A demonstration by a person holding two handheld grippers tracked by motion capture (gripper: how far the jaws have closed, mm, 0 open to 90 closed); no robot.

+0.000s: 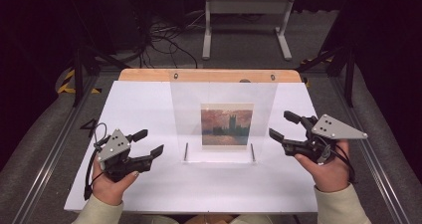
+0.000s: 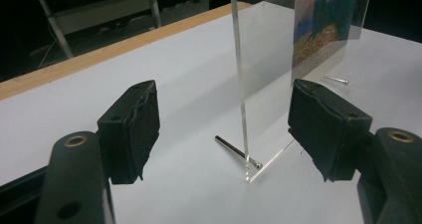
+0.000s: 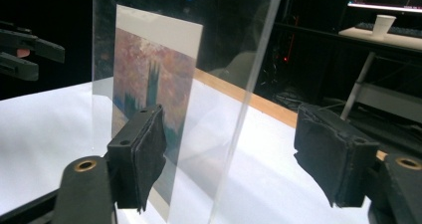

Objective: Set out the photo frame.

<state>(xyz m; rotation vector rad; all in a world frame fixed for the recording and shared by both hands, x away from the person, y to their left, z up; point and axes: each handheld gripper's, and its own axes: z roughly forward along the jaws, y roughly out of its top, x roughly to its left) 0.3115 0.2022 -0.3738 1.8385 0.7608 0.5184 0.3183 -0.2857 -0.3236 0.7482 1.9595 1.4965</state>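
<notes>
1. Fingers of your left gripper (image 1: 152, 141) and your right gripper (image 1: 282, 125) stand apart, with nothing clamped between them.
2. Between the two grippers, the clear acrylic frame (image 1: 223, 92) stands upright mid-desk (image 1: 144, 104), a picture (image 1: 226, 123) of towers at sunset inside it.
3. Tipping is the main risk, I judge: the panel is thin and tall, so a nudge from either side could topple it.
4. Two metal pins (image 1: 186, 151) lie at its base; catching one could slide the frame.
5. Uneven closing would likely twist the sheet.
</notes>
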